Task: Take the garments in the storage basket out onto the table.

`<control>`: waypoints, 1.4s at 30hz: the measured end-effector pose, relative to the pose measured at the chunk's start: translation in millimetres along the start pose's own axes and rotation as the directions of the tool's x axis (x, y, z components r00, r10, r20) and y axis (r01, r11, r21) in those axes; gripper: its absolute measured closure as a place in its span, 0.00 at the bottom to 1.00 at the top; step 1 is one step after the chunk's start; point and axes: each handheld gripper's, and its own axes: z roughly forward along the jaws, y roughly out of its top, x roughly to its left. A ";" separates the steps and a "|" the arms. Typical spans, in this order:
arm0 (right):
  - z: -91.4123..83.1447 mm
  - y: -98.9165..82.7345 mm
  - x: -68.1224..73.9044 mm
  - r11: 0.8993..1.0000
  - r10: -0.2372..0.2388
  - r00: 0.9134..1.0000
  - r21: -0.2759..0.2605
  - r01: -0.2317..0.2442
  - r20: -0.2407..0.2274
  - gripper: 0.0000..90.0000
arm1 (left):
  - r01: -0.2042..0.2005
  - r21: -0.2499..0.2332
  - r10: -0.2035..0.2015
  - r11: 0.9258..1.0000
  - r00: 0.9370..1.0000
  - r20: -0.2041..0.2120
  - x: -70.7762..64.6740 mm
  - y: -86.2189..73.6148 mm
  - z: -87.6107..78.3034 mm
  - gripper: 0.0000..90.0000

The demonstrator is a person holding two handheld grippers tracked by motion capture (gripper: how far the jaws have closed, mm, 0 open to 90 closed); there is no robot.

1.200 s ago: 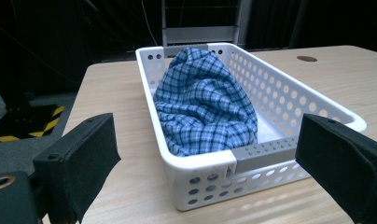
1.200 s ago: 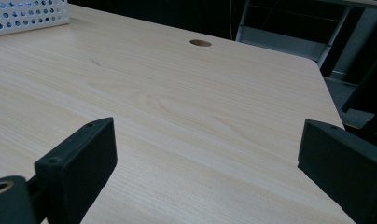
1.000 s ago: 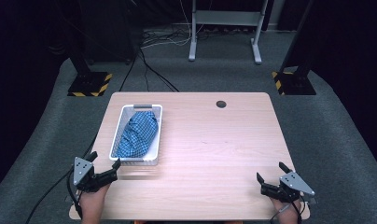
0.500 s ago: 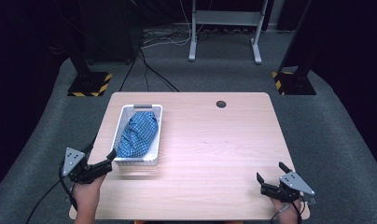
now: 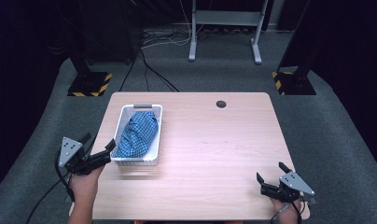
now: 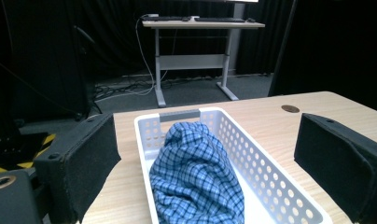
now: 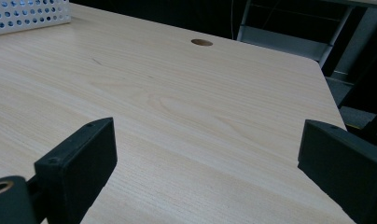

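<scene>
A white perforated basket stands on the left part of the wooden table. A crumpled blue checked cloth lies inside it. My left gripper is open at the basket's near left corner, raised, its jaws spread wider than the basket and pointing along it over the cloth. My right gripper is open low over the table's near right corner, with bare wood between its jaws.
A round cable hole sits near the table's far edge. Behind the table stand a grey desk frame, cables on the carpet and two posts with yellow-black striped bases.
My left gripper has risen and moved forward and left, from the table's near left edge up to the basket's near corner. The right gripper has stayed still.
</scene>
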 end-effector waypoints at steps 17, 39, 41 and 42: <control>-0.4 -0.2 0.1 1.000 -0.002 1.000 -0.005 0.002 -0.004 0.04 | 0.016 0.042 -0.016 0.999 1.000 0.007 -2.7 -5.2 19.6 0.06; -0.4 -0.2 0.0 1.000 -0.004 1.000 -0.005 0.004 -0.009 0.04 | 0.038 0.090 -0.039 0.995 0.999 0.018 -8.6 -3.7 72.8 0.07; -0.4 -0.2 0.3 1.000 -0.006 1.000 -0.006 0.006 -0.007 0.04 | 0.038 0.090 -0.040 0.995 0.999 0.018 -8.4 -3.2 75.9 0.07; -0.4 -0.2 0.4 1.000 -0.007 1.000 -0.005 0.007 -0.007 0.04 | 0.036 0.097 -0.038 0.995 0.999 0.017 -8.1 -1.8 82.5 0.07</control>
